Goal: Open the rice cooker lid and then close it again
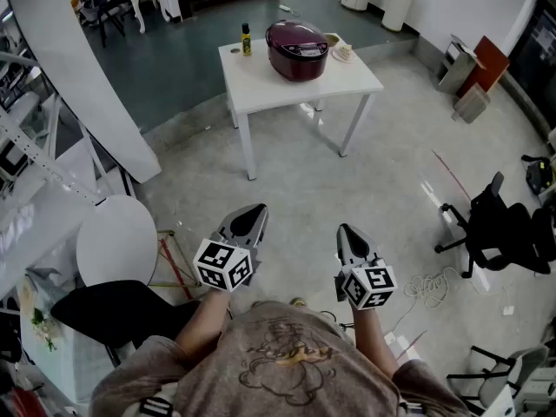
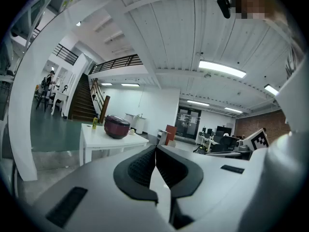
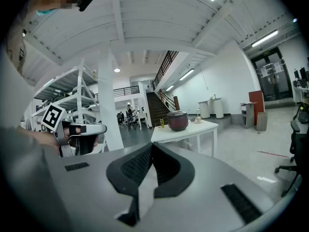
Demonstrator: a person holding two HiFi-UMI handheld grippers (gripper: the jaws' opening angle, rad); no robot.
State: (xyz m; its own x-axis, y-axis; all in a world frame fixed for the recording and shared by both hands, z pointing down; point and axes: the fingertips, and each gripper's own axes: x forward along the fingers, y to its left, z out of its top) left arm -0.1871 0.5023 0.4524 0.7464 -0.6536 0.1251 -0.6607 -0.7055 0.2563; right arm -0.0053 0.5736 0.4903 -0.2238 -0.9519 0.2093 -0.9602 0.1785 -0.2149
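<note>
The maroon rice cooker (image 1: 298,50) is sitting with its lid down towards the far side of the white worktop (image 1: 278,89), well apart from the person. A small yellow bottle (image 1: 246,40) is standing just beside it on the left, and a small pale dish (image 1: 341,52) is lying to its right. Nearer the camera, the left gripper (image 1: 254,215) and the right gripper (image 1: 347,233) are hovering side by side above the grey floor (image 1: 347,181), both pointing towards the worktop. The jaws of each are pressing together with nothing between them.
</note>
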